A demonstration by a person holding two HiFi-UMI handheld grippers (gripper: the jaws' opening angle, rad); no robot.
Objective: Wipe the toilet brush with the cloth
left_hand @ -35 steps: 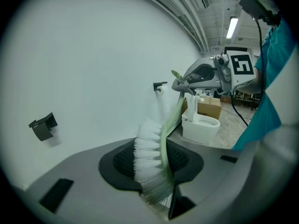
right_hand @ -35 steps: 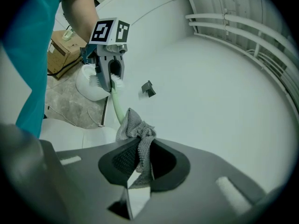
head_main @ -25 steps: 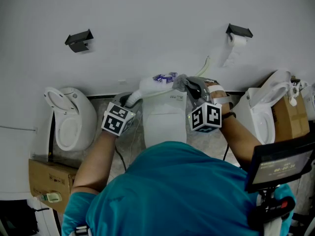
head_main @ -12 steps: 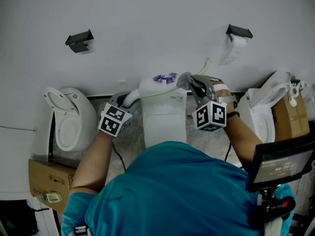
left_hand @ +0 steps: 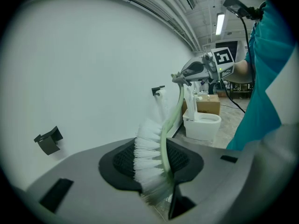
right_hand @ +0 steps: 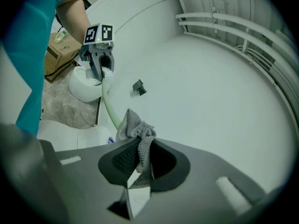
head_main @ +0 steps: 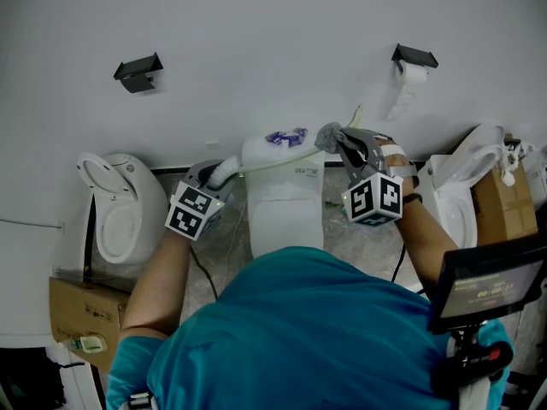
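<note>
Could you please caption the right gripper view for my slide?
Right tongs grip a grey cloth beside the toilet brush handle.

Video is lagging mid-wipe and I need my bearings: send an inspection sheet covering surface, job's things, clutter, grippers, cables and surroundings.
Surface: white toilet cistern below both grippers; mottled grey floor around it.
Job's things: toilet brush held across above the cistern; grey cloth bunched at its handle end.
Clutter: purple-printed packets on the cistern; cardboard box at left, another at right.
Grippers: left gripper shut on the brush's bristle head; right gripper shut on the cloth.
Cables: black cable on the floor by the left arm.
Surroundings: white wall; bare paper holder; holder with a roll; side toilet at left, another at right.
</note>
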